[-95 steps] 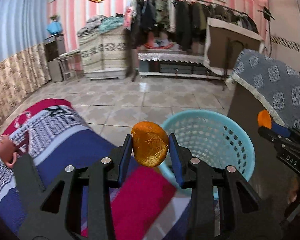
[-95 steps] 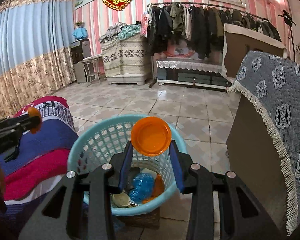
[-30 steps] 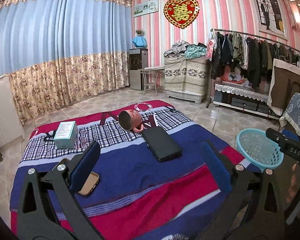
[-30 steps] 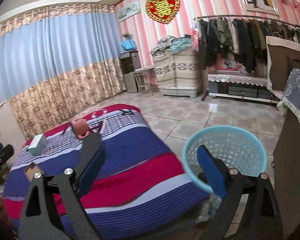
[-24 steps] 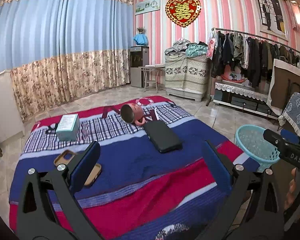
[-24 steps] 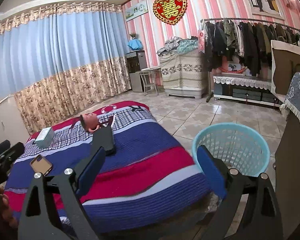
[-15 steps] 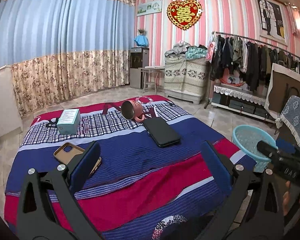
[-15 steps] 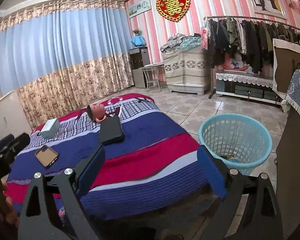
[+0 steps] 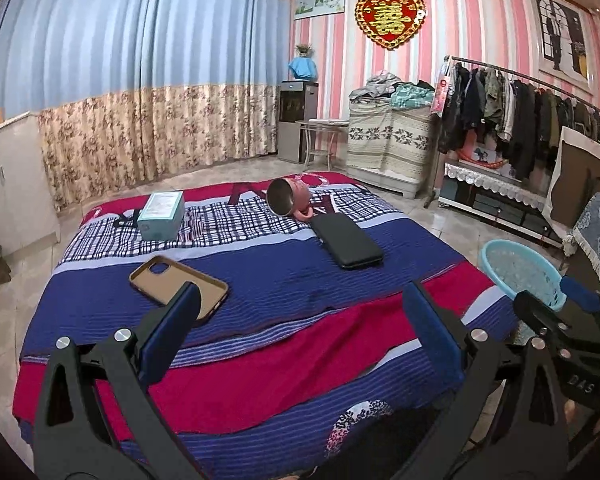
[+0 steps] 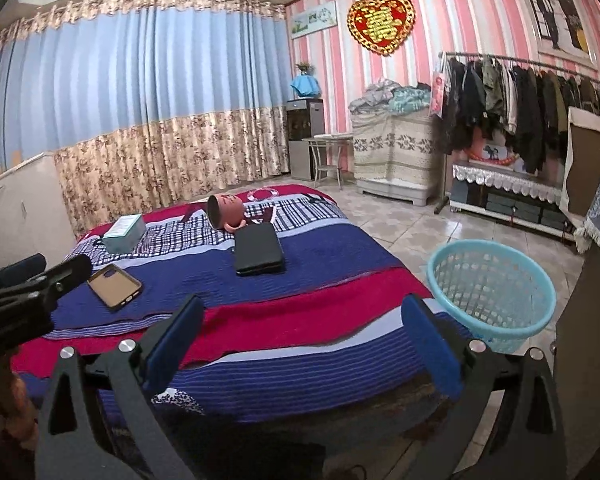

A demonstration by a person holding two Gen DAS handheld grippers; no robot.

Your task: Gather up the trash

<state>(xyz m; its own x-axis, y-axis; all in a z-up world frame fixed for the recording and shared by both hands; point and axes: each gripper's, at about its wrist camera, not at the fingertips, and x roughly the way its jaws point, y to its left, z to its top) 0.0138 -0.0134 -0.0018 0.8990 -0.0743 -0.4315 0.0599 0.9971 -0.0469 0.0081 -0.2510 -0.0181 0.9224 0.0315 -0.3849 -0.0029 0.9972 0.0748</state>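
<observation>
The left gripper [image 9: 300, 312] is black, with two long arms, blue pads inside and shiny round silver screws. The right gripper [image 10: 300, 324] looks just the same. White letters "DAS" are printed on its side.

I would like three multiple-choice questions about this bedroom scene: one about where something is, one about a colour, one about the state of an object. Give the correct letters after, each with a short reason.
1. Where does the basket stand?
A. on the bed
B. on the floor beside the bed
C. under the clothes rack

2. What colour is the basket?
A. light blue
B. orange
C. white

3. How does the mug lie on the bed cover?
A. upright
B. upside down
C. on its side

Answers:
1 B, it stands on the tiles at the bed's right edge.
2 A, its mesh wall and rim are light blue.
3 C, its open mouth faces sideways and its handle touches the cover.
</observation>
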